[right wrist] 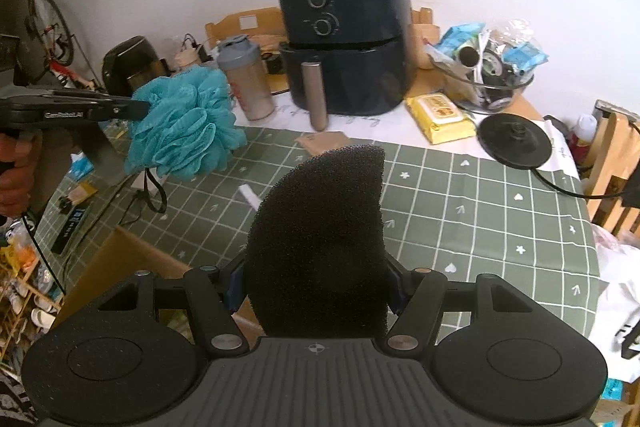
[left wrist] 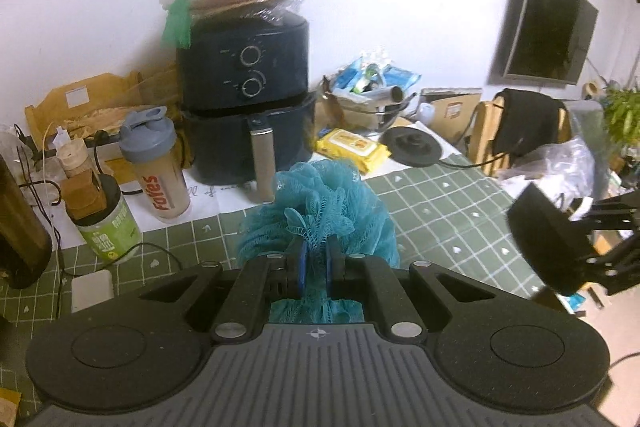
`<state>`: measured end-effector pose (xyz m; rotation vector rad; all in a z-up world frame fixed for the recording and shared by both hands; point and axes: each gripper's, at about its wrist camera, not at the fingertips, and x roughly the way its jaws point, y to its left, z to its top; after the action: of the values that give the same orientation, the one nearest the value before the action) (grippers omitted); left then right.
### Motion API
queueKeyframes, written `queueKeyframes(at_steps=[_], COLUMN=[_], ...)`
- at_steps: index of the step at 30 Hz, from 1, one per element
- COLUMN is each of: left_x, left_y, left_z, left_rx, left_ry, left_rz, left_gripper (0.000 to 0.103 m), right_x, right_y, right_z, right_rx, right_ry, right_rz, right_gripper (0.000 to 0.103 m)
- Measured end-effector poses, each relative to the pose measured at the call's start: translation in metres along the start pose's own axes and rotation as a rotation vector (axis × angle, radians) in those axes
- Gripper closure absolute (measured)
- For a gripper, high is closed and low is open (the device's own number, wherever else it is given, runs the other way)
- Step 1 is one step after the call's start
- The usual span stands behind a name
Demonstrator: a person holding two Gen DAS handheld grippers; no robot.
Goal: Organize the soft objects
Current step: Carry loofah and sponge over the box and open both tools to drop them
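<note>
Item: teal bath pouf (left wrist: 316,211), pinched in left gripper (left wrist: 316,269), aloft over green checked tablecloth (right wrist: 480,211). Item: black foam sponge (right wrist: 320,239), clamped by right gripper (right wrist: 318,291), nearer. Step: carrying; next, likely a drop spot.

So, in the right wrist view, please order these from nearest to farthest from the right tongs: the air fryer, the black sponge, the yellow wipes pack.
1. Black sponge: gripped in the right tongs, centre.
2. Yellow wipes pack: farther back, to the right, on the white cloth.
3. Air fryer: farthest, at the wall, centre.
</note>
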<state>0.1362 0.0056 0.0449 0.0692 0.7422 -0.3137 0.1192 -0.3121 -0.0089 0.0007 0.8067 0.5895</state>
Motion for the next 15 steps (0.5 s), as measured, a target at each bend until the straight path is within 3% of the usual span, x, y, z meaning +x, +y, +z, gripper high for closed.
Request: queueKeyframes(at_steps=[15], left_x=[-0.062], left_y=[-0.04], left_z=[-0.021], left_rx=[-0.027], left_ry=[-0.006], left_rz=[-0.061], left_gripper=[0.095], right_x=[-0.022], right_y=[0.015], right_z=[-0.01], right_rx=[-0.061], right_ry=[-0.011], right_rz=[0.051], right_gripper=[0.036])
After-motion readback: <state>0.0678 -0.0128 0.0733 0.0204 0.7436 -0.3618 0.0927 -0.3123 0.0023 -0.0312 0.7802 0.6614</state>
